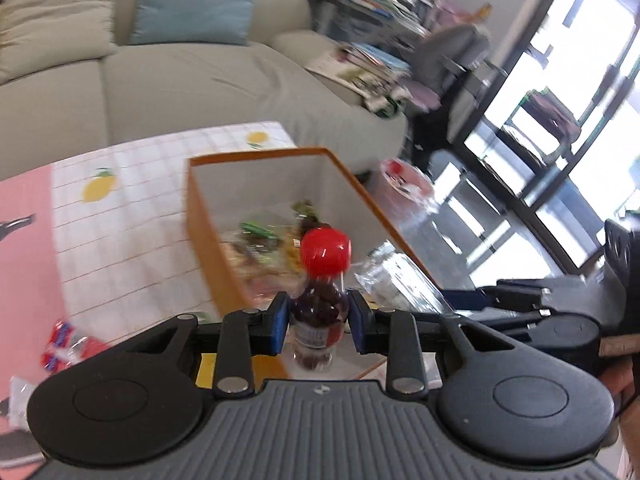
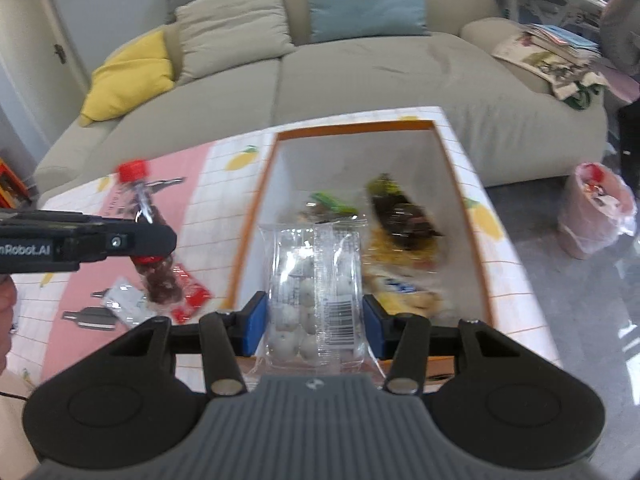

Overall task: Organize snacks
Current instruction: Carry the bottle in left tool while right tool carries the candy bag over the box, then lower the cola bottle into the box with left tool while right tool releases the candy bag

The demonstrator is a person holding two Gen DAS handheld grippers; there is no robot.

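An orange box (image 1: 208,232) with white inner walls stands on the table and holds several snack packs (image 1: 260,248). My left gripper (image 1: 319,320) is shut on a clear bottle (image 1: 320,304) of dark snacks with a red cap, held upright at the box's near corner. It also shows in the right wrist view (image 2: 154,248), left of the box (image 2: 256,208). My right gripper (image 2: 316,320) is shut on a clear pack of white round candies (image 2: 312,288), held over the box's near edge.
A checked tablecloth with lemons (image 2: 224,184) covers the table. A red packet (image 2: 190,292) and a white packet (image 2: 122,302) lie left of the box. A beige sofa (image 2: 360,80) stands behind the table. A pink bin bag (image 2: 596,212) stands on the floor at right.
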